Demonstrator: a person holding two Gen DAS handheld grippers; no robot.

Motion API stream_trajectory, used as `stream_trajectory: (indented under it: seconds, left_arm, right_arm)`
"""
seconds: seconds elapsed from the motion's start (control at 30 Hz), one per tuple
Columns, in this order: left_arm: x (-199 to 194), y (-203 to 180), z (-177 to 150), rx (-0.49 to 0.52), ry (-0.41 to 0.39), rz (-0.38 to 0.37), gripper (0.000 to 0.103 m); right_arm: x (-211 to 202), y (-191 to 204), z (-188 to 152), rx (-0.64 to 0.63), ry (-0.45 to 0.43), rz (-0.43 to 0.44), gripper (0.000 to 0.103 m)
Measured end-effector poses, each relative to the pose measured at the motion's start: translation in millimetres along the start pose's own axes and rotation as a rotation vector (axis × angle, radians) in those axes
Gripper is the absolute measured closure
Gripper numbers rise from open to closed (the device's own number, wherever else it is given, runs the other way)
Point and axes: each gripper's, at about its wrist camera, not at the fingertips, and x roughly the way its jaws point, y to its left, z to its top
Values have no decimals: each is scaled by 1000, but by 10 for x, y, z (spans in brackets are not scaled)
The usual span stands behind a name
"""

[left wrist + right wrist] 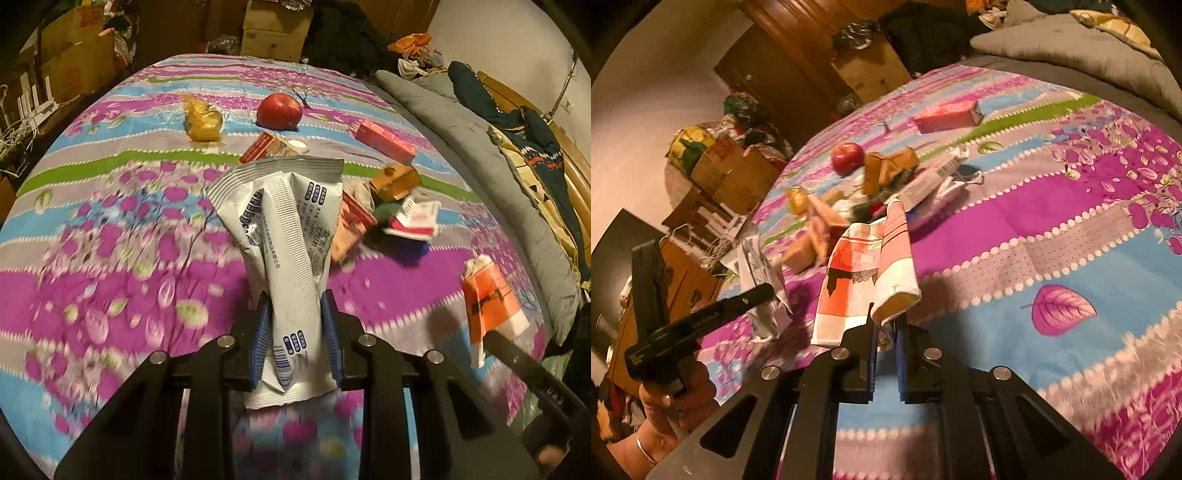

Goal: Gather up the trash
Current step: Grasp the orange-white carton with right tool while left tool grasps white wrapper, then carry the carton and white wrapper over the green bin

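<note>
Left wrist view: your left gripper (295,325) has its jaws drawn in tight on a white snack wrapper (284,236), pinching its crumpled lower half between the blue pads (260,332). The wrapper stands upright above the flowered bedspread (110,229), its crimped top edge fanning out wide, its bottom end poking out below the pads.

Right wrist view: your right gripper (886,339) has its jaws pressed nearly together on the lower edge of an orange-and-white paper cup (864,273). The cup is flattened and creased, and its rim end lies just ahead of the pads. In the left wrist view the same cup (491,299) appears to the right of the wrapper, held at the tip of a black finger.

Taking the red apple (279,110) as landmark: it rests on the bedspread beyond the wrapper. A yellow cellophane packet (203,120) lies to its left. A long red carton (386,142) lies to its right. A small red-and-tan box (267,147) lies just in front of the apple, nearer you. A heap of remaining trash, with a brown box (395,182), a red-and-white packet (413,218) and an orange carton (351,225), sits in front of the apple and to its right, just beside the wrapper. A grey quilt (480,155) runs along the bed's edge, well right of the apple.
</note>
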Motion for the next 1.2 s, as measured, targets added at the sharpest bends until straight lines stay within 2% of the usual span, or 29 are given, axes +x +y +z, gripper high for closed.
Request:
stream_trajectory:
  seconds: [0.1,0.2,0.27,0.5,0.83,0.97,1.2]
  left_arm:
    - [-113,-7,-171,11,20,1,77]
    - [-202,-82,-336,66,25,50,77]
    - [-299,-98,-419,69,23,47,77]
    - [-720,-294,-455,122,-69,66,77]
    - [-1182,-854,-196,226,-216,93,77]
    - [-1351,-1094,-122,245,-273,122,77]
    - [-1580,-1399,-114,291,-355,168,77]
  right_arm:
    - [-177,94,-157,-43,11,-17,93]
    - [-305,155,-256,-33,6,-7,93]
    - [-417,228,-324,-35,-2,3,93]
    - [-923,498,-356,-99,-68,-19,93]
    - [-1996,701,-239,-188,-262,-180,93]
    - [-2243,801,-172,-242,-326,-267,93]
    - [-2633,838,-138,-280,-404,-351,93]
